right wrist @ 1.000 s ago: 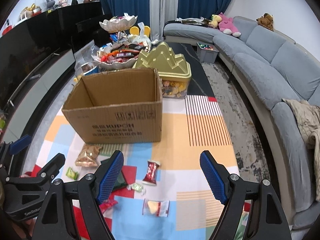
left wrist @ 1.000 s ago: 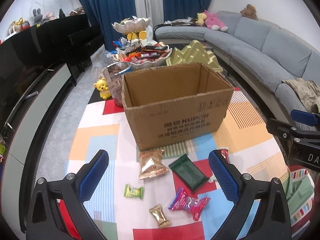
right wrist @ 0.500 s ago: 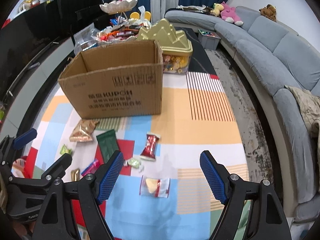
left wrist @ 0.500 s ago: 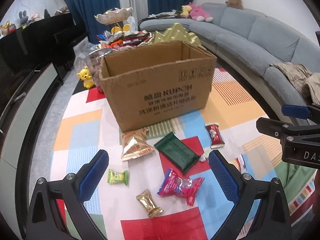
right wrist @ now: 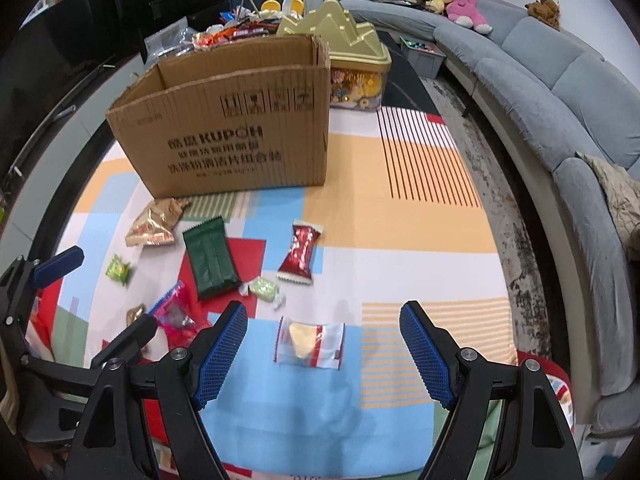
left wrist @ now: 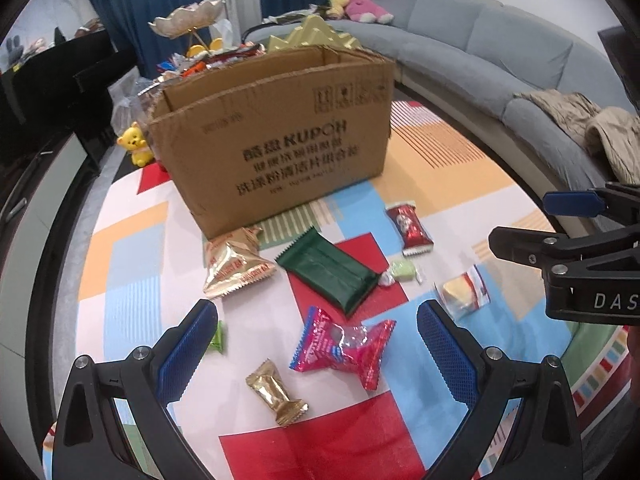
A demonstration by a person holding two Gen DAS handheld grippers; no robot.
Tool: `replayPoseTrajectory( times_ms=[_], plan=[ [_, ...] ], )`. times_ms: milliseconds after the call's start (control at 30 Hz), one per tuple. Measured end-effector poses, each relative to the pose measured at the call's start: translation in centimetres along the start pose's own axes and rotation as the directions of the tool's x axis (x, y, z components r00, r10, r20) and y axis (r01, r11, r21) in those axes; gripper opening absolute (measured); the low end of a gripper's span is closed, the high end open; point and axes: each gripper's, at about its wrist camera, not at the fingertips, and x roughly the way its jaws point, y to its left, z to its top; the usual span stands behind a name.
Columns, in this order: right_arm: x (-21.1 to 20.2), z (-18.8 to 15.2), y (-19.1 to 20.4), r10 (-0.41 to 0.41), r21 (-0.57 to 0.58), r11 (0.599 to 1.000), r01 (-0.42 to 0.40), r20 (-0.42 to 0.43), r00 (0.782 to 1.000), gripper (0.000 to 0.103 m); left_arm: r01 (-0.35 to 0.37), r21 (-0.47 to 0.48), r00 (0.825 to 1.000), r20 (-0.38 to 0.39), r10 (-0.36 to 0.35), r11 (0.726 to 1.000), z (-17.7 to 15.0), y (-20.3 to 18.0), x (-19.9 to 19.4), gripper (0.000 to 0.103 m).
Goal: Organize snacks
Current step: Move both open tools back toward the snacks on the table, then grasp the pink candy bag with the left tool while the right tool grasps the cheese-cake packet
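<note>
Both grippers hang over the snacks with fingers wide apart and empty; left gripper [left wrist: 316, 354] above the pink sweet [left wrist: 344, 346], right gripper [right wrist: 323, 354] above the clear packet [right wrist: 310, 342], box [right wrist: 240, 128] waiting beyond.

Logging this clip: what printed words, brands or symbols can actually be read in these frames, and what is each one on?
"KUPOH": front of the cardboard box, within the top line of print.
Chinese lines around and under it: too blurred to read.
Four handling symbols in a row, upper front of the box: shapes not clear.
"DAS", cut off by the frame edge: body of the right gripper.
Print on the snack wrappers: too small to read.
</note>
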Motion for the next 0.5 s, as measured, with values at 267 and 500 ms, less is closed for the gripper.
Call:
replayPoseTrajectory(
  times_ms=[267, 500],
  plan=[
    [1.7, -1.1, 0.2, -0.002, -0.008, 1.000, 0.001, -0.044, 0.999, 0.079, 0.028, 0.030, 0.998, -0.055, -0.026, 0.999, -1.1, -0.5, 2.1, 0.102],
    [3.3, -1.6, 0.3, 0.004, -0.013, 1.000, -0.005, -0.094, 0.996, 0.079, 0.052, 0.035, 0.994, -0.097, -0.049, 0.998, -1.4, -0.5, 3.8, 0.102]
  ],
)
